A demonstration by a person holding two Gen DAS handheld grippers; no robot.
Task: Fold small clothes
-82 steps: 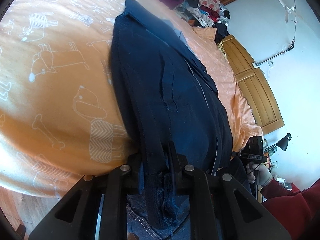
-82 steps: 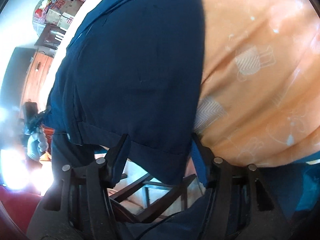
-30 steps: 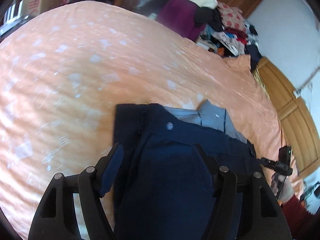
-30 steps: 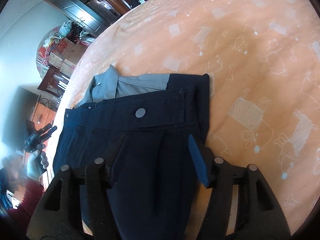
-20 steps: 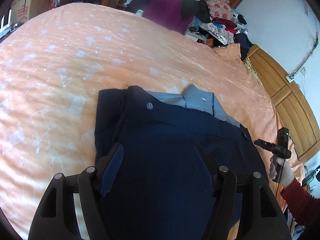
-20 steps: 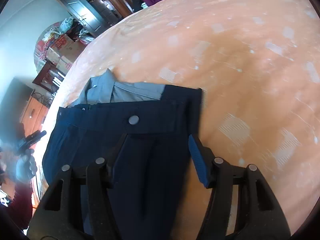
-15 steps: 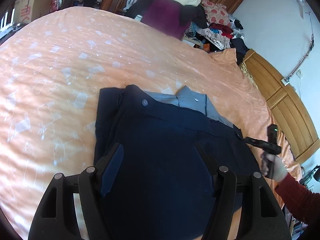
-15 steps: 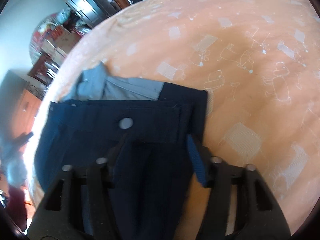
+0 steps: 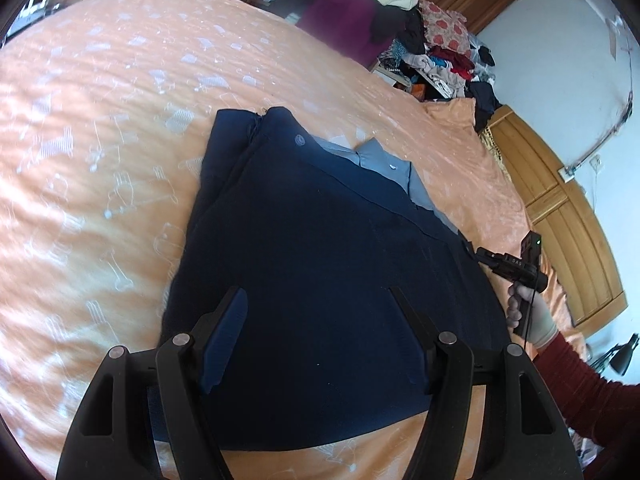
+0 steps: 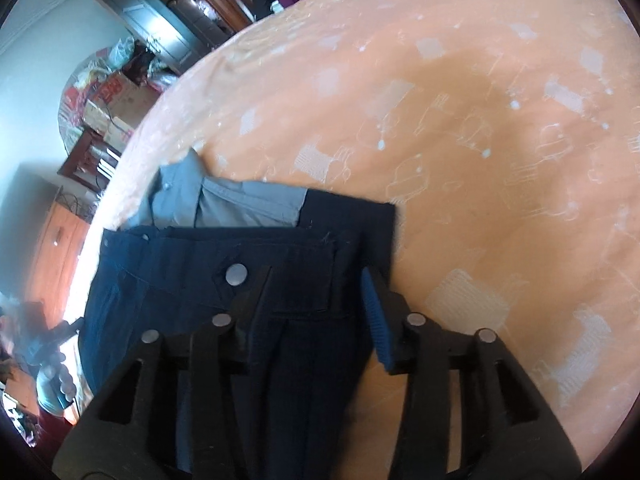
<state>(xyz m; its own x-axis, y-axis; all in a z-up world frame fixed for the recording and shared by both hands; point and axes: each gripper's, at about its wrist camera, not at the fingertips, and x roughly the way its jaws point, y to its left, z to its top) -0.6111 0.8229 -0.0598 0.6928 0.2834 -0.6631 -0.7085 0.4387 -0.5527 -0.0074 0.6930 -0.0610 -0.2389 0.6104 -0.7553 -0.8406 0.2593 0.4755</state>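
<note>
The left claw is spread wide, its two blue-padded fingers well apart and gripping nothing; it hangs over the near part of the dark navy shorts. The right claw is likewise open and empty, poised above the waistband end of the same garment, with its right finger near the garment's right edge.

The shorts lie flat on the bed, folded over on themselves, with a metal button showing at the waistband and a paler grey-blue lining showing beyond the waistband's far edge. The garment rests on an orange bedspread printed with white cartoon animals.

In the left wrist view the right claw appears at the garment's far side, held by a gloved hand with a dark red sleeve. Beyond the bed stand a heap of mixed clothes and wooden wardrobes. The right wrist view shows cardboard boxes past the bed's edge.
</note>
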